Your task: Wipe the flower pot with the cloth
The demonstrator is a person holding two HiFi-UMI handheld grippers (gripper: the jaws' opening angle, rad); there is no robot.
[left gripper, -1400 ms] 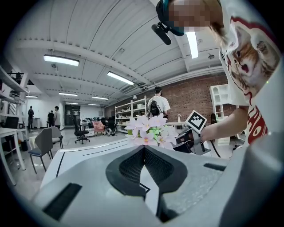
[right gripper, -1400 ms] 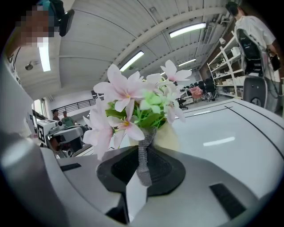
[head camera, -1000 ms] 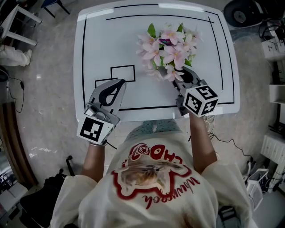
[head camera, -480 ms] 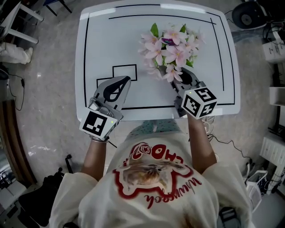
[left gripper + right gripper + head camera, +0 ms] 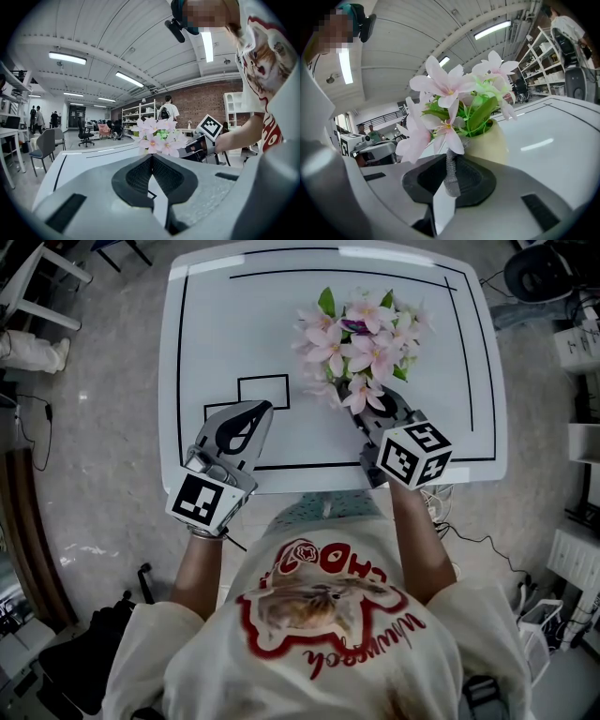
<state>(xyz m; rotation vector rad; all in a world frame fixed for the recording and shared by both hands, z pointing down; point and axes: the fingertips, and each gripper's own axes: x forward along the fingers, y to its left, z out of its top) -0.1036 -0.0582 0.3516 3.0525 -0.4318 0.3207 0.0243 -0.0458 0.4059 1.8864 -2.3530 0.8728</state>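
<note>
The small round cream flower pot [image 5: 490, 143] with pink flowers [image 5: 361, 334] stands on the far right part of the white table with black lines [image 5: 216, 324]. The right gripper [image 5: 373, 411] is just on the pot's near side. Its fingers are pinched on a thin grey cloth [image 5: 450, 173] that seems right up against the pot. The left gripper [image 5: 255, 416] is well off to the left, fingers together with nothing in them, so nothing holds the pot. A hard rub could tip the pot or slide it away. The low flowers could get bumped. The cloth could slip out.
</note>
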